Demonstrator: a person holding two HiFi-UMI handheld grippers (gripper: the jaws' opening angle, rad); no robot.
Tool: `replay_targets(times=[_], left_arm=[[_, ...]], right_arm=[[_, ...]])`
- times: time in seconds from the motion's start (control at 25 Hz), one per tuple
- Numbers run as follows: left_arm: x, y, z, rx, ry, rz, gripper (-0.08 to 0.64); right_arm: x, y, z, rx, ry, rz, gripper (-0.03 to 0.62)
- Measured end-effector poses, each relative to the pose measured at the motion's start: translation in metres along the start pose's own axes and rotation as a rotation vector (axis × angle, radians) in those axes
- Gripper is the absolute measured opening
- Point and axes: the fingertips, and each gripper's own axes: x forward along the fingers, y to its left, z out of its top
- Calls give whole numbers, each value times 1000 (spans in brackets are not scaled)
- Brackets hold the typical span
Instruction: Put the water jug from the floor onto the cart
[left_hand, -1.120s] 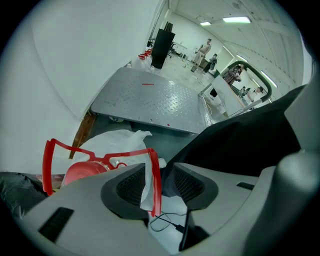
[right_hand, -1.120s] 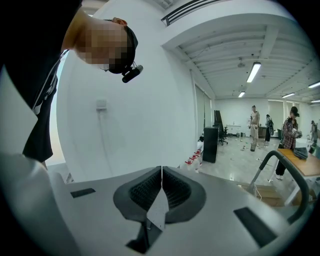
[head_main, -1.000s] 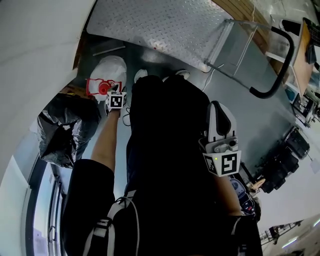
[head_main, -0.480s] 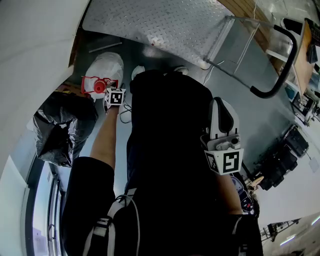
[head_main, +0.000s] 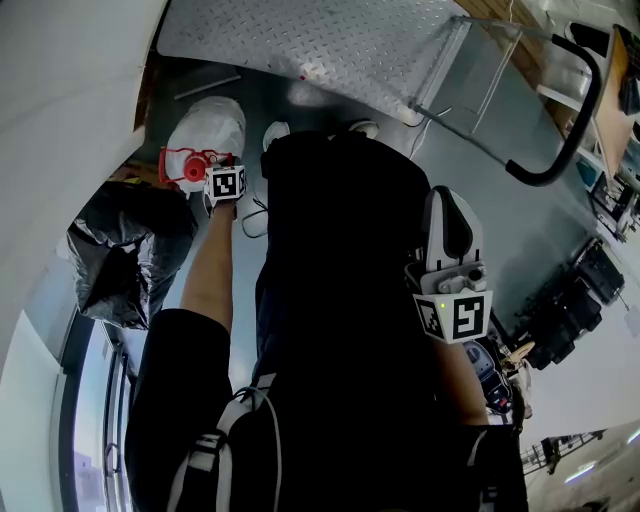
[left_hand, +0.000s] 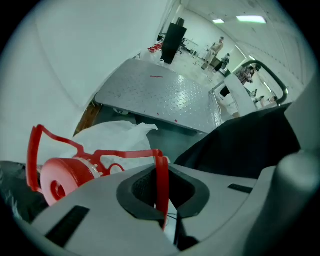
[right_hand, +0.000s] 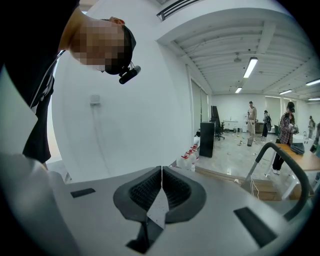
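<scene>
The water jug (head_main: 208, 128) lies on the floor near the wall, a white body with a red cap (left_hand: 62, 180) and a red carry handle (left_hand: 161, 175). My left gripper (head_main: 213, 170) points steeply down at its neck. Its jaws are closing, and in the left gripper view the thin red handle strap stands pinched between the pads of the left gripper (left_hand: 162, 187). My right gripper (head_main: 446, 205) hangs beside the person's right hip, away from the jug. In the right gripper view the right gripper (right_hand: 161, 187) is shut with nothing in it. The cart's steel deck (head_main: 330, 50) lies just beyond the jug.
A black plastic bag (head_main: 120, 250) sits against the white wall at the left of the jug. The person's shoes (head_main: 275, 130) stand between jug and cart. The cart's black push handle (head_main: 575, 110) rises at the right. Machines and cables (head_main: 570, 310) crowd the far right.
My left gripper has sunk slightly onto the jug's red handle. My right gripper has drifted a little to the right and down in the head view.
</scene>
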Motion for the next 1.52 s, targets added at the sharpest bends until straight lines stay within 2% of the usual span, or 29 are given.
replay_targets(times=[0.08, 0.16, 0.36, 0.72, 1.0, 1.12, 1.28, 1.52], left_arm=[[-5, 2, 1, 48, 17, 19, 23], [-12, 3, 3, 60, 21, 18, 21], [-29, 11, -2, 41, 59, 37, 23], [-71, 49, 2, -16, 44, 79, 25], [-103, 33, 3, -6, 56, 71, 25], [-115, 15, 12, 30, 57, 58, 26], [-139, 3, 17, 115, 72, 59, 26], [-157, -13, 23, 227, 90, 66, 26]], right_arm=[[-1, 0, 2, 3, -2, 1, 18], [-3, 1, 6, 0, -7, 0, 18], [-8, 3, 17, 9, -8, 0, 18], [-10, 22, 25, 67, -19, 21, 18], [-22, 20, 55, 89, -69, -13, 18], [-27, 23, 70, 79, -99, -23, 18], [-40, 30, 92, 51, -155, -34, 18], [-65, 13, 116, -25, -231, -93, 18]])
